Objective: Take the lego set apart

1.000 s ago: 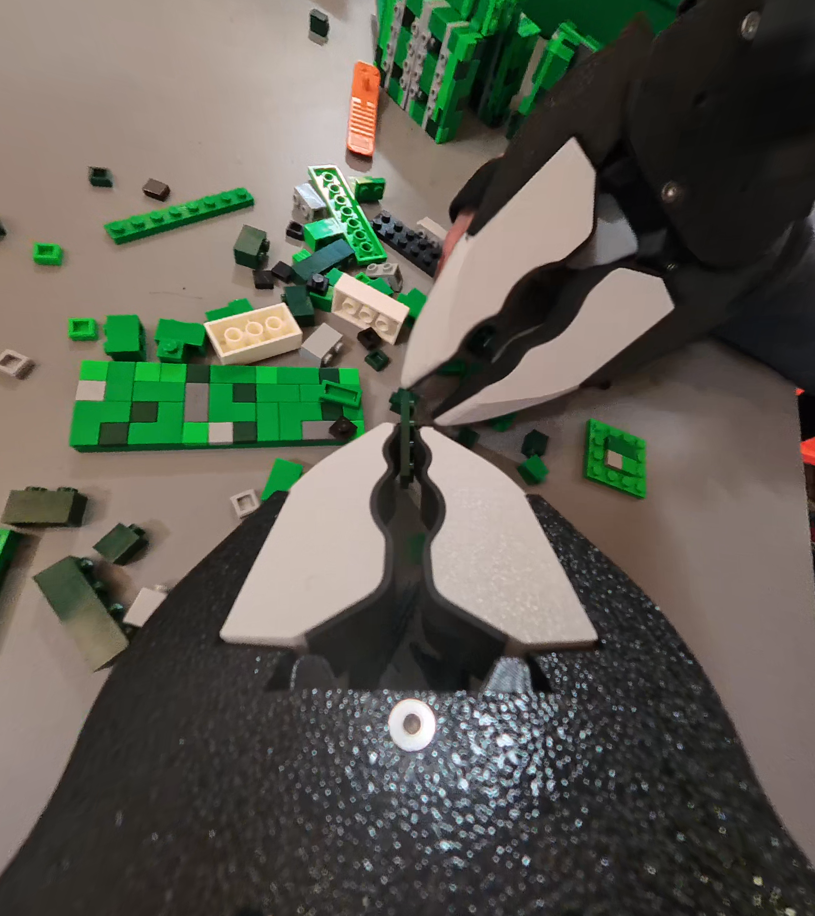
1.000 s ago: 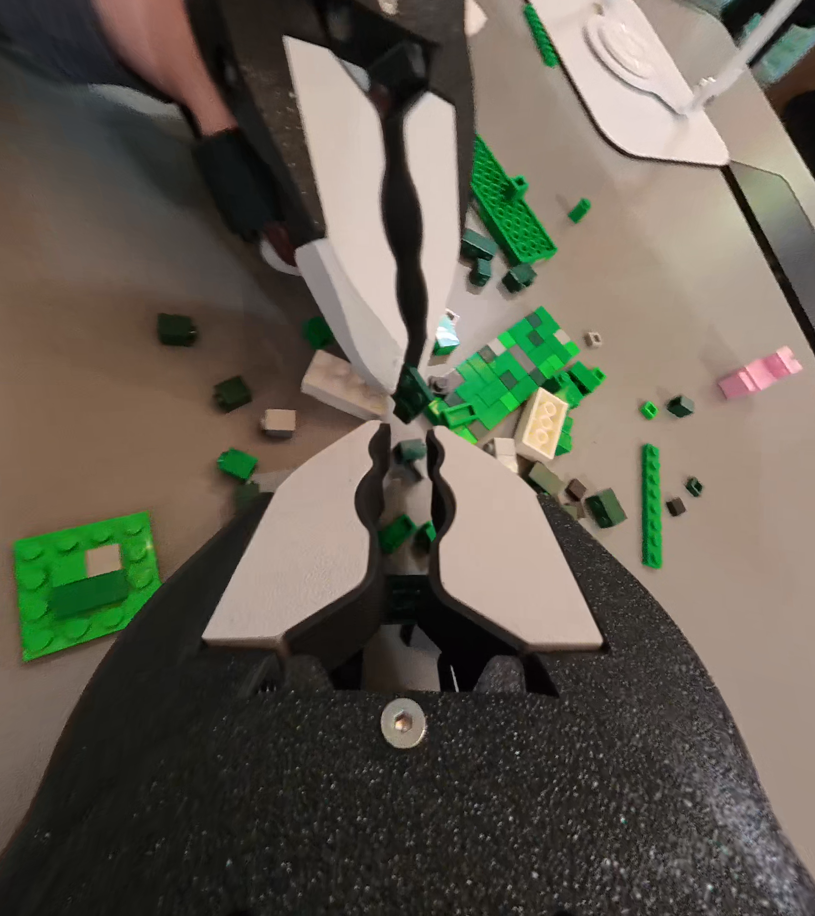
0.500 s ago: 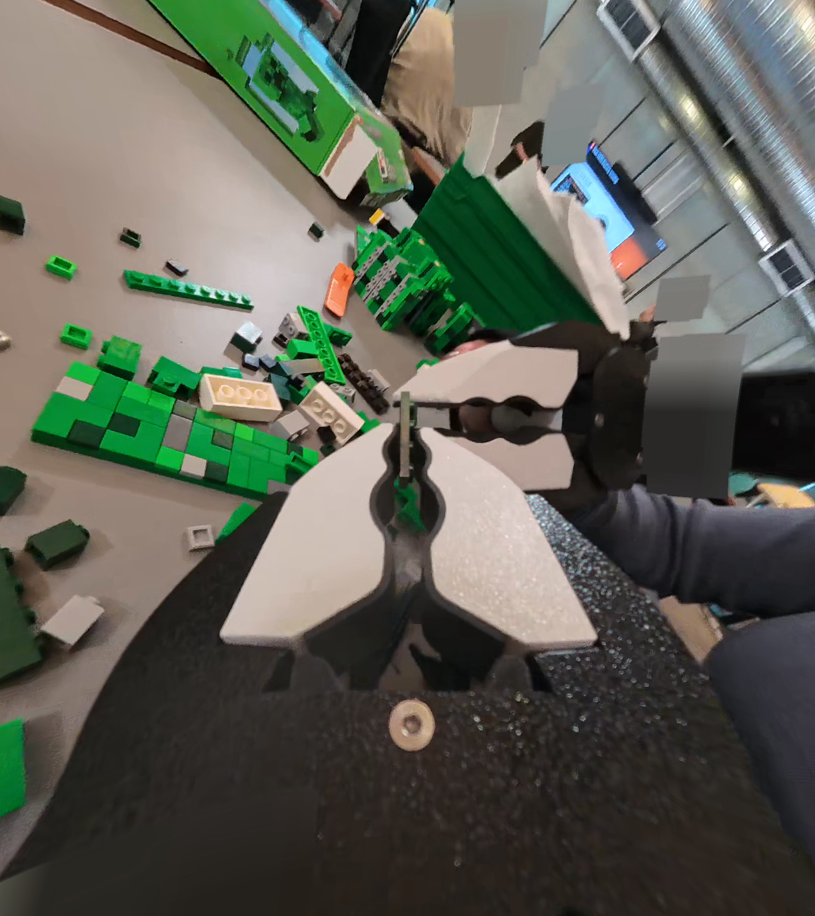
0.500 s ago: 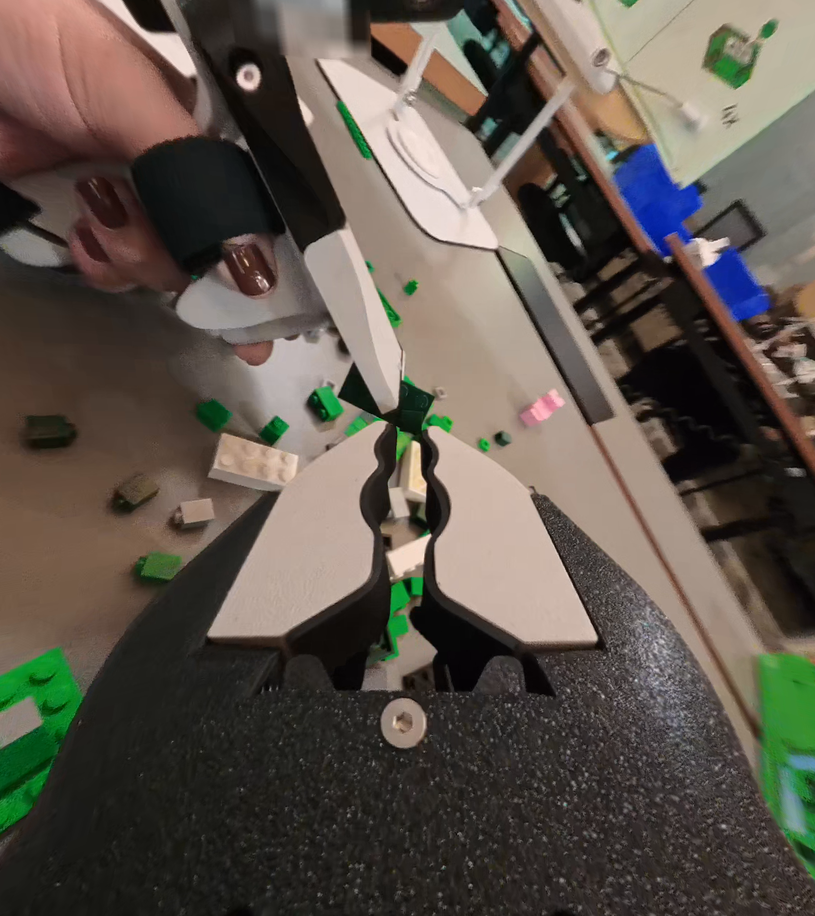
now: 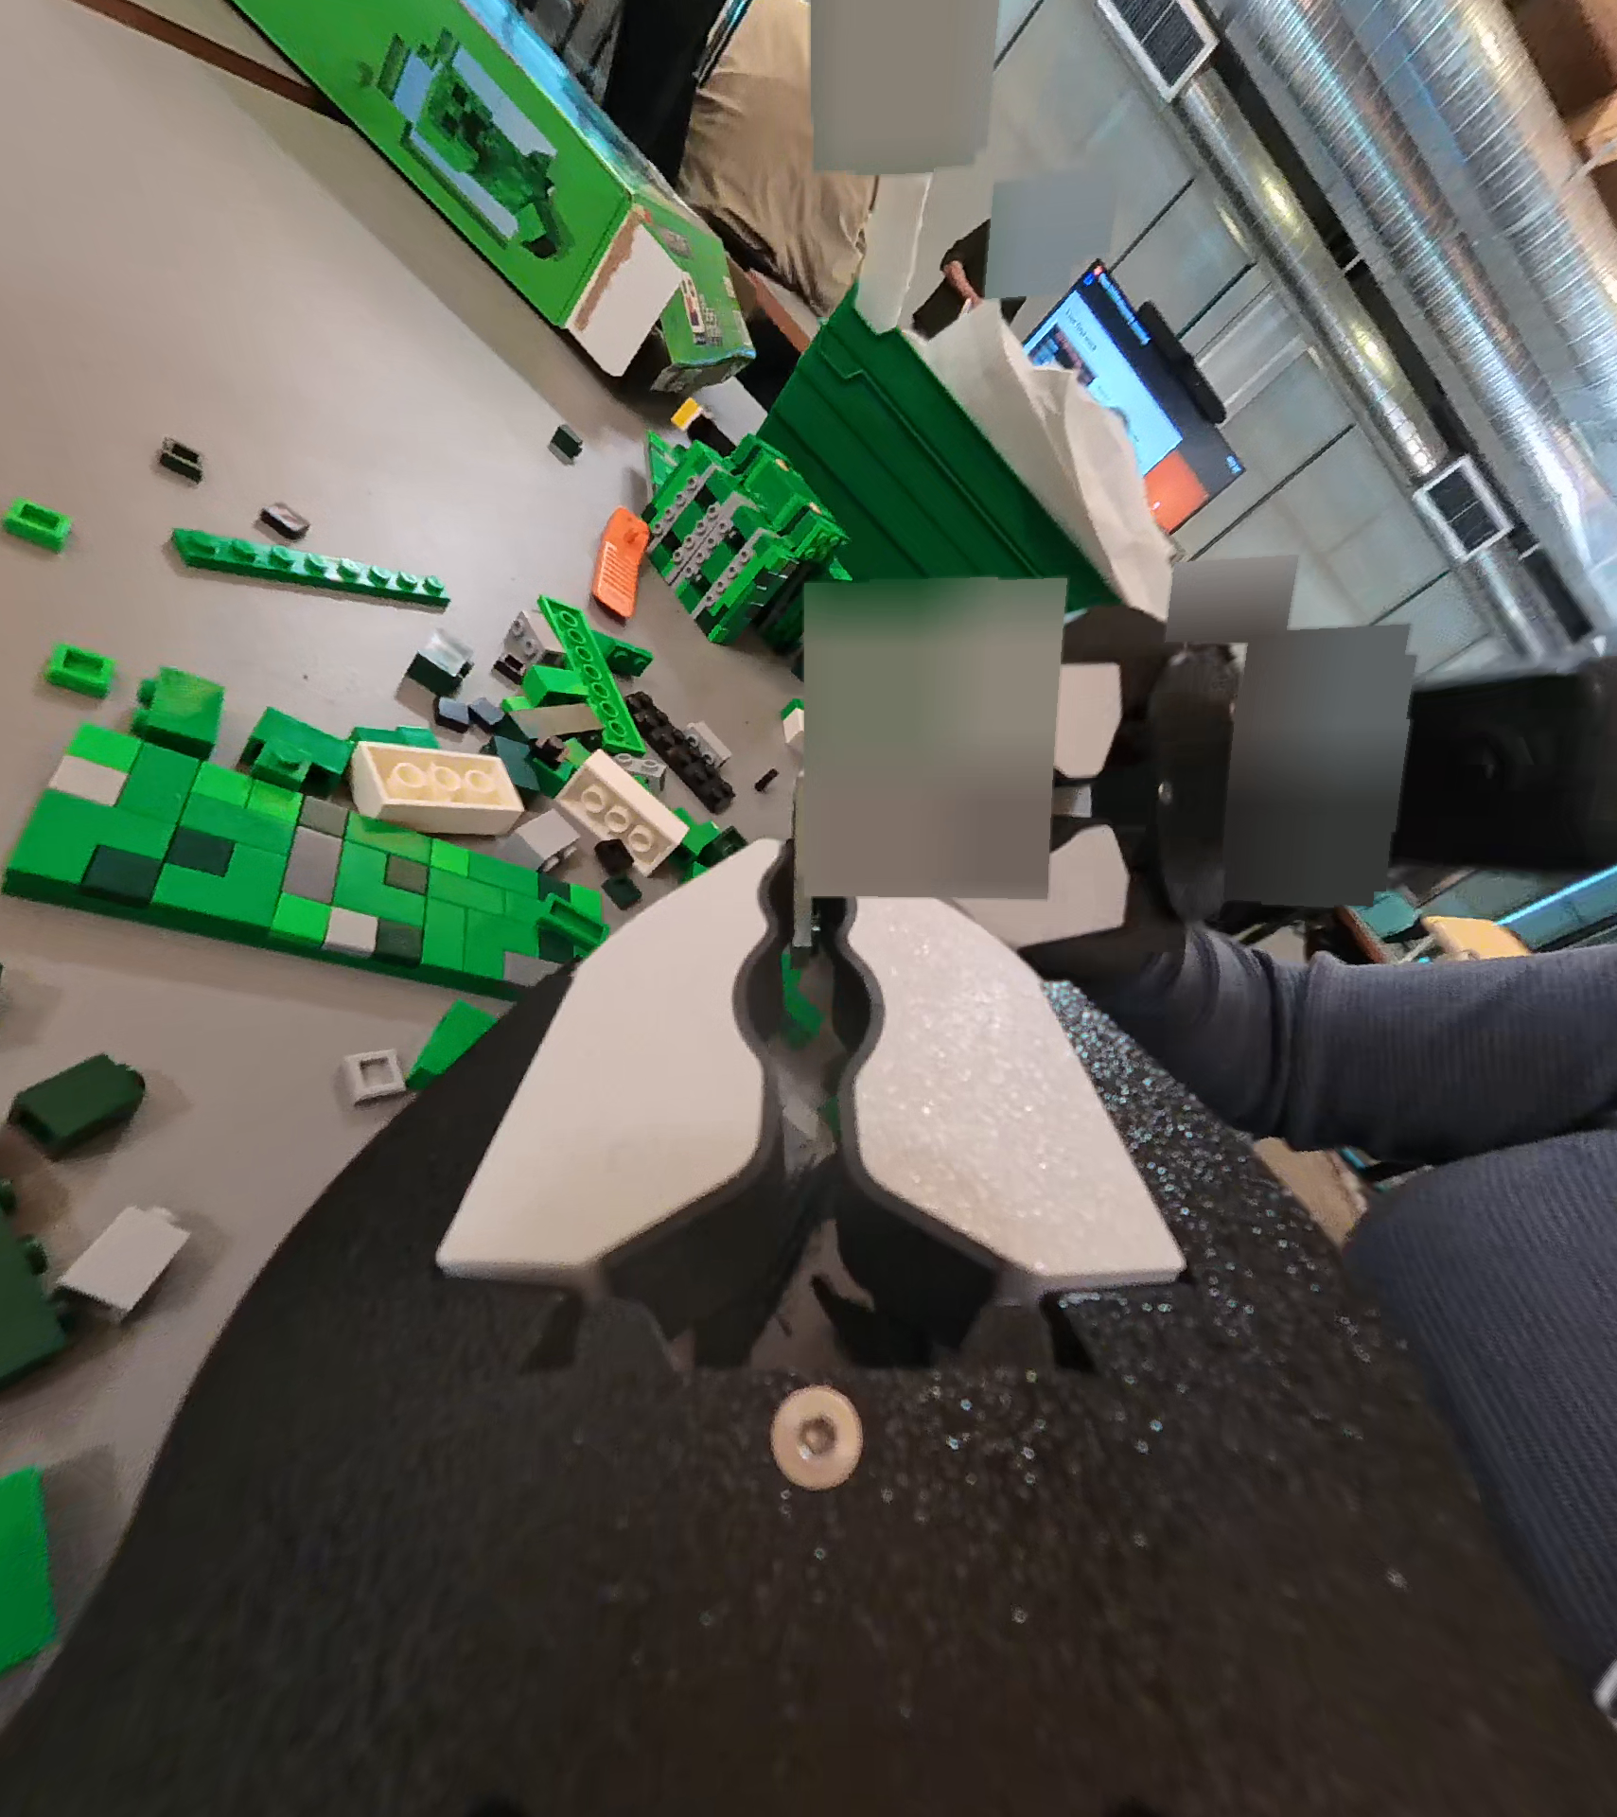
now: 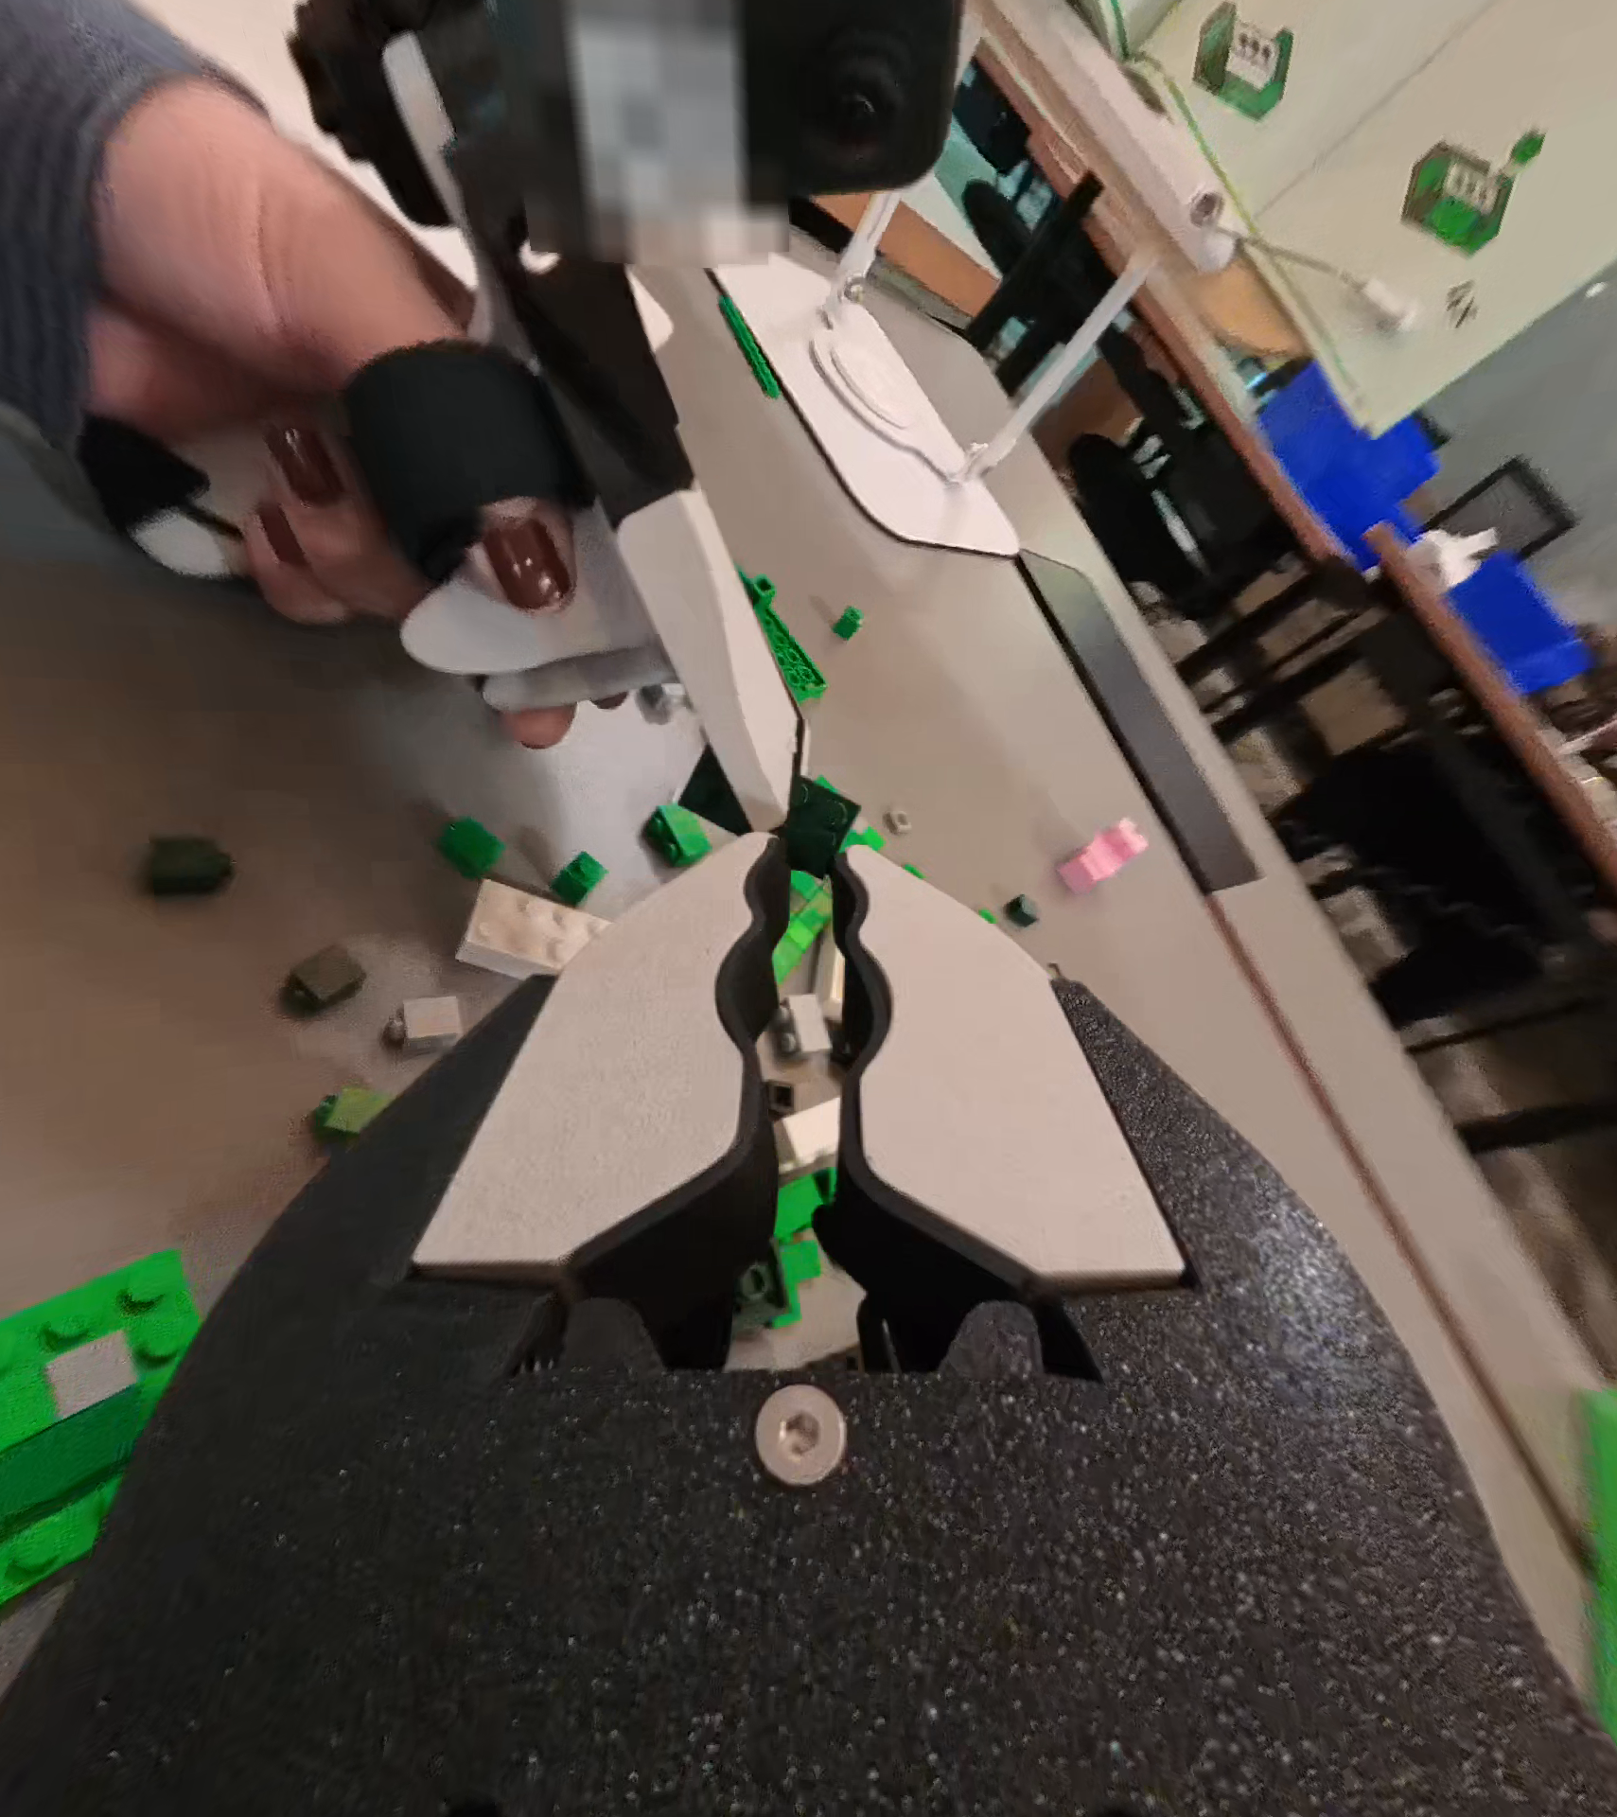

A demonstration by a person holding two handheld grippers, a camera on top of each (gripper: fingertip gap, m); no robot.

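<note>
My left gripper is shut on a small thin dark green lego piece, held edge-on above the table. In the right wrist view my right gripper is shut on the same dark green piece from the opposite side. The left gripper's fingers come down to the piece from above, held by a hand. In the left wrist view the right gripper's fingers show at the right, with their tips hidden behind a blurred patch.
On the grey table lie a green tiled plate, white bricks, an orange separator, a part-built green block, a green box and a green bin. A green plate and pink piece lie nearby. Left and right tips are no more than a few centimetres apart.
Both grippers have lifted off the table with the small piece between them and tilted up, so the room now shows. The right gripper has closed on the piece.
</note>
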